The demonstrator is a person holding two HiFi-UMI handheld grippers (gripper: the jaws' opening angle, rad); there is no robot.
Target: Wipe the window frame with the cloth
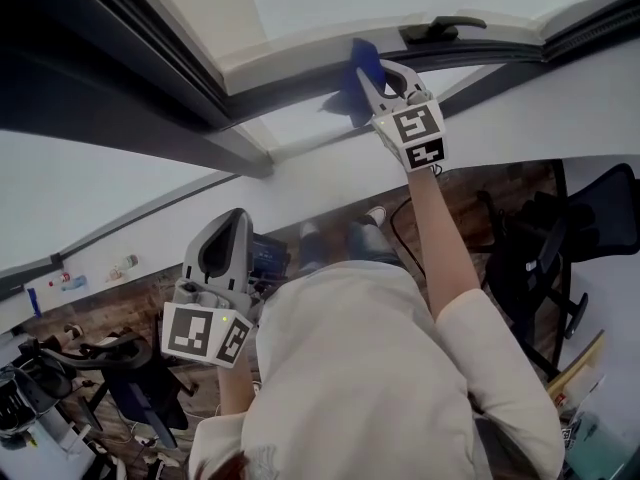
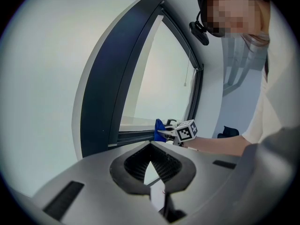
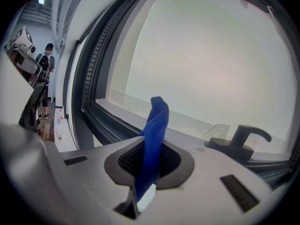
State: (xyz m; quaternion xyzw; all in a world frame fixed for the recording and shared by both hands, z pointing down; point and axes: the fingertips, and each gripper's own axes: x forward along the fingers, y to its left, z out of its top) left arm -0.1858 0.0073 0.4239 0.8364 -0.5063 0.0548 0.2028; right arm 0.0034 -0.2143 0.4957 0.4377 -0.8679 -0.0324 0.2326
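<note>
The blue cloth [image 1: 358, 76] is pinched in my right gripper [image 1: 368, 78], which is shut on it and holds it up against the dark window frame [image 1: 300, 86], left of the black window handle [image 1: 440, 30]. In the right gripper view the cloth [image 3: 155, 130] stands up out of the jaws, in front of the frame's rails [image 3: 105, 123] and the handle [image 3: 243, 139]. My left gripper [image 1: 238, 220] hangs lower, by the person's chest, shut on nothing. From the left gripper [image 2: 151, 146] I see the cloth [image 2: 159, 125] and the right gripper [image 2: 172, 131] at the frame's bottom rail.
A thick dark mullion [image 2: 110, 83] divides the panes. Below lie a wooden floor and black office chairs [image 1: 560, 253], with another chair [image 1: 135, 373] at the lower left. A person [image 3: 47, 55] stands far off at the left of the right gripper view.
</note>
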